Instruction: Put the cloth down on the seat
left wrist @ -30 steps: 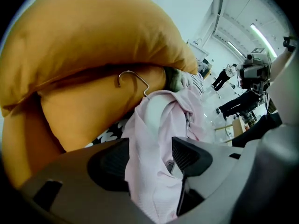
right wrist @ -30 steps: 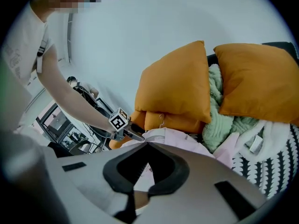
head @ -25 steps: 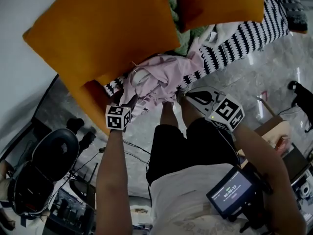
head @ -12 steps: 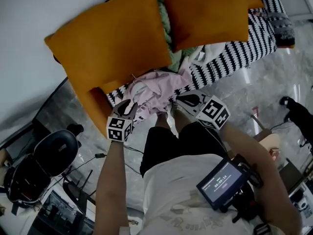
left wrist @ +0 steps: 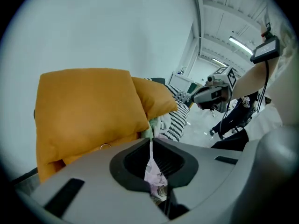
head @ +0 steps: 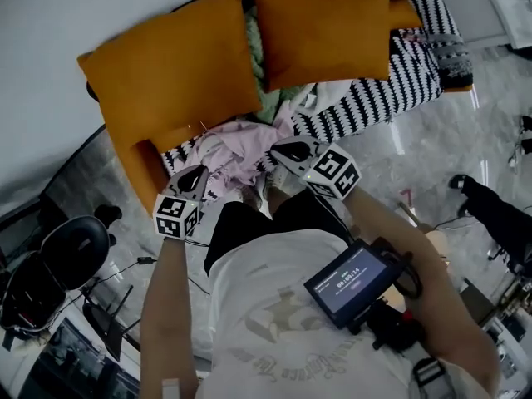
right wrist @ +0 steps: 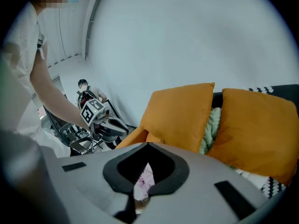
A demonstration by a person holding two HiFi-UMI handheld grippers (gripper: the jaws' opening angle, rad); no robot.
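Over the seat [head: 374, 98] we pinch the cloth [head: 237, 152] in the right gripper [head: 278, 150] and just-closed left gripper [head: 201, 173]; thin holds may slip.

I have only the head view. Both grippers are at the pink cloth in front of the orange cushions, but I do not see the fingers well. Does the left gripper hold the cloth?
Observer: Yes. In the left gripper view, the left gripper has just been closing, and its fingers pinch the pink cloth.
Operator: And the right one?
Observer: The right gripper view shows the right gripper shut on the same cloth; a pink fold sits between its fingers.
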